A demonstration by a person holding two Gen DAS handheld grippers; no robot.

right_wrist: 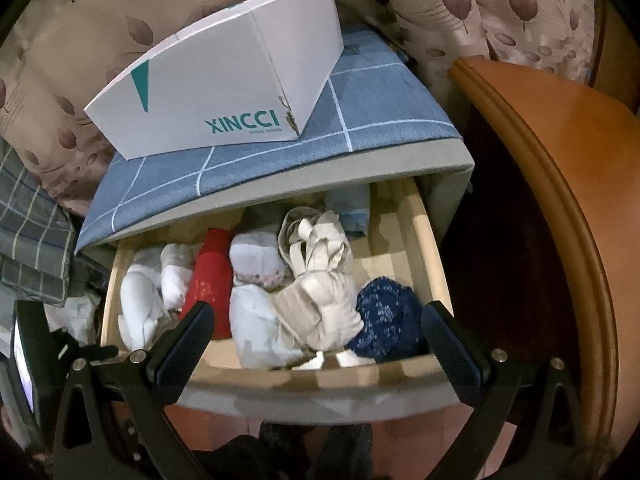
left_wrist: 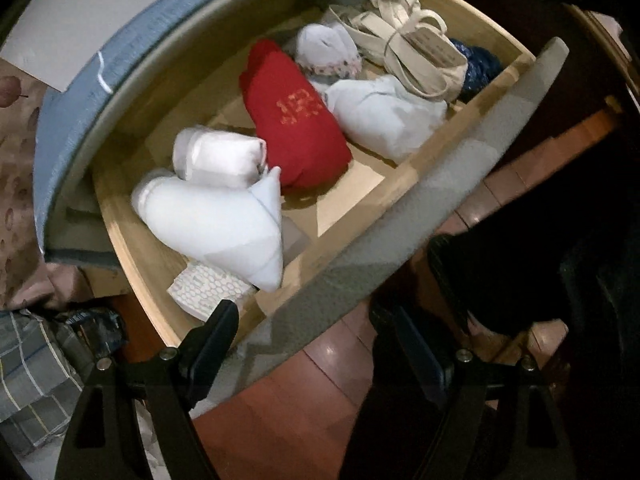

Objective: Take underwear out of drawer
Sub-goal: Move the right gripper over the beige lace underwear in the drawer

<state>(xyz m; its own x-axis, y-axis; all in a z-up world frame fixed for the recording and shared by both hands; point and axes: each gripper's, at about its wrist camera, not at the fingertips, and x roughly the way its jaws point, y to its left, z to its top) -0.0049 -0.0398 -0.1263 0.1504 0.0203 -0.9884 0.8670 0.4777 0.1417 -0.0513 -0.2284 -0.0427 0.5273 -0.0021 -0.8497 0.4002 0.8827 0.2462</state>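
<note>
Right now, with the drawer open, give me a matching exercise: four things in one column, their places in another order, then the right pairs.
Things:
1. red bundle
2. navy bundle
3. XINCCI box
4. cream bag

Places:
A. on top of the blue checked cabinet cover
B. right end of the drawer
C. between the white bundles and the pale ones
D. middle of the drawer, straps bunched on top

Pairs: 1-C, 2-B, 3-A, 4-D

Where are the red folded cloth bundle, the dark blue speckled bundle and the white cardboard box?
Red folded cloth bundle (left_wrist: 298,120): left wrist view, on its printed middle.
Dark blue speckled bundle (right_wrist: 386,318): right wrist view, on its top surface.
White cardboard box (right_wrist: 208,80): right wrist view, on its long side face.
</note>
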